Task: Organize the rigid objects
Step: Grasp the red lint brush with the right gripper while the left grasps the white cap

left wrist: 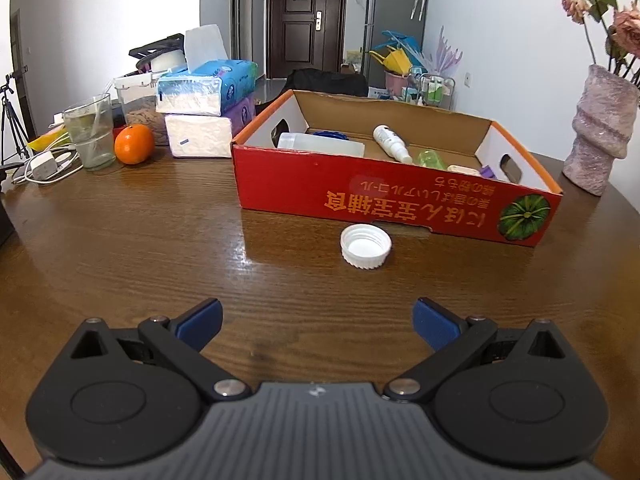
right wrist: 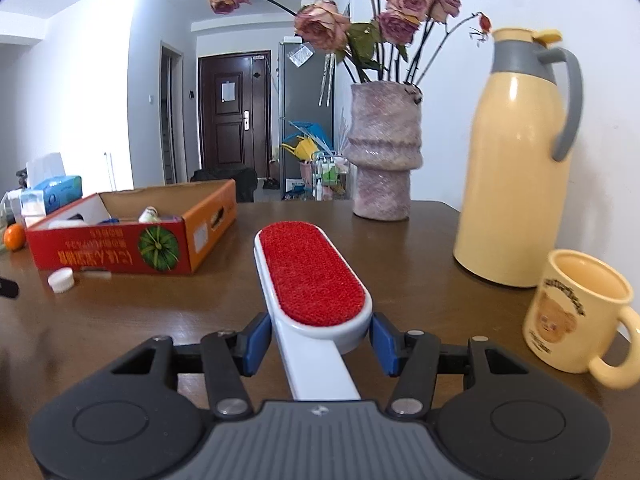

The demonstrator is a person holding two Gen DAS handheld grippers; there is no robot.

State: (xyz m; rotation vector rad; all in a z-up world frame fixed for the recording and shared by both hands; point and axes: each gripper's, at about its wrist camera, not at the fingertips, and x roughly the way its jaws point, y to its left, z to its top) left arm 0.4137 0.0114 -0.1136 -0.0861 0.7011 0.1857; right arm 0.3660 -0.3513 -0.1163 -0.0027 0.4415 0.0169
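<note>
A red cardboard box point(left wrist: 384, 196) stands on the wooden table and holds a white spray bottle point(left wrist: 391, 143), a clear container point(left wrist: 320, 144) and several small items. A white bottle cap point(left wrist: 365, 246) lies open side up just in front of the box. My left gripper point(left wrist: 316, 322) is open and empty, a short way in front of the cap. My right gripper point(right wrist: 316, 336) is shut on a white lint brush with a red pad point(right wrist: 312, 276), held above the table. The box point(right wrist: 120, 244) and the cap point(right wrist: 61, 279) also show at the left of the right wrist view.
Left of the box are tissue packs point(left wrist: 208, 92), an orange point(left wrist: 134, 144), a glass point(left wrist: 90, 132) and a charger point(left wrist: 42, 166). A pink vase with dried roses point(right wrist: 382, 152), a yellow thermos point(right wrist: 520, 160) and a yellow mug point(right wrist: 576, 312) stand at the right.
</note>
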